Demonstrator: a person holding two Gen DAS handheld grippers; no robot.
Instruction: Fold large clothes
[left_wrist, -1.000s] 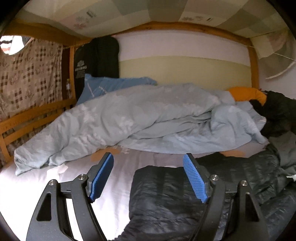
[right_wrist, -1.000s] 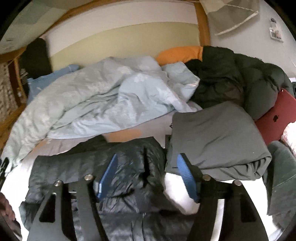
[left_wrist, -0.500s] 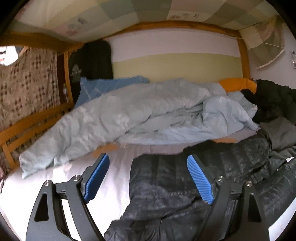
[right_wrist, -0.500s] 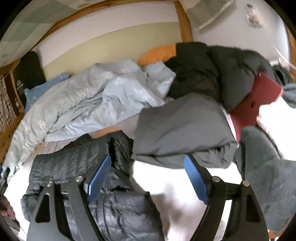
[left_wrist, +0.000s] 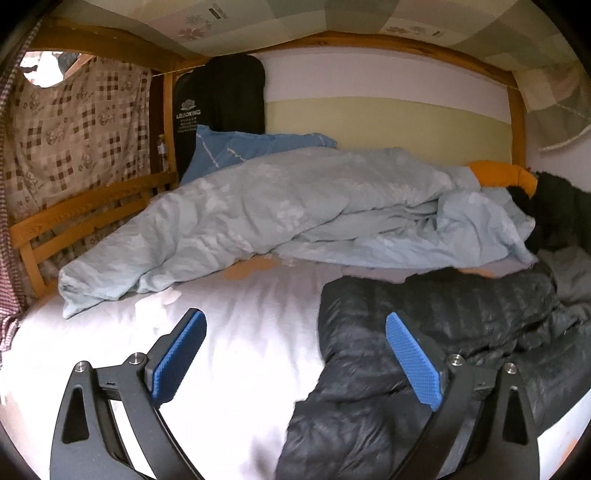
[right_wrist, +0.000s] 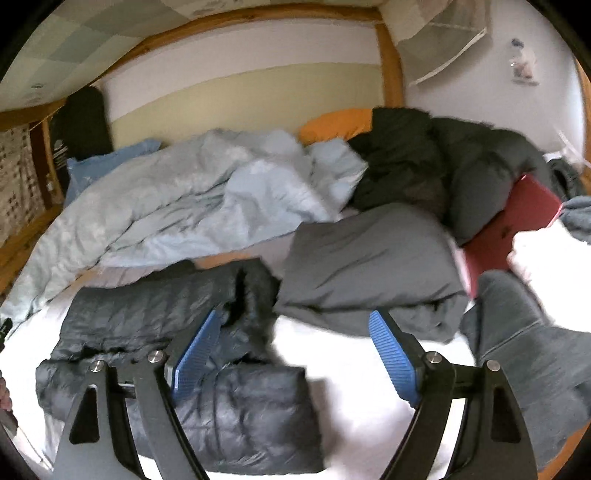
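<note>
While both tongs gape empty | left gripper (left_wrist: 293, 363), right gripper (right_wrist: 291, 356) | black puffer jacket (right_wrist: 155, 314) lower left: soft, light, slippery | pinch hem corners

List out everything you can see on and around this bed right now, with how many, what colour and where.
Puffer jacket: one, dark grey quilted, partly folded on the near side of the bed.
Duvet: one, light blue, bunched along the back of the bed.
Folded garment: one, grey, right of the puffer jacket.
Black coat: one, heaped at the back right.
Laptop: one, dark red, leaning against the black coat.
Blue pillow: one, back left corner.
Orange pillow: one, behind the duvet.
Bed sheet: one, white, under everything.
Bed frame: one, wooden, around the bed.
Left gripper: one, black with blue pads, open over the sheet.
Right gripper: one, same colours, open over the jacket's edge.
</note>
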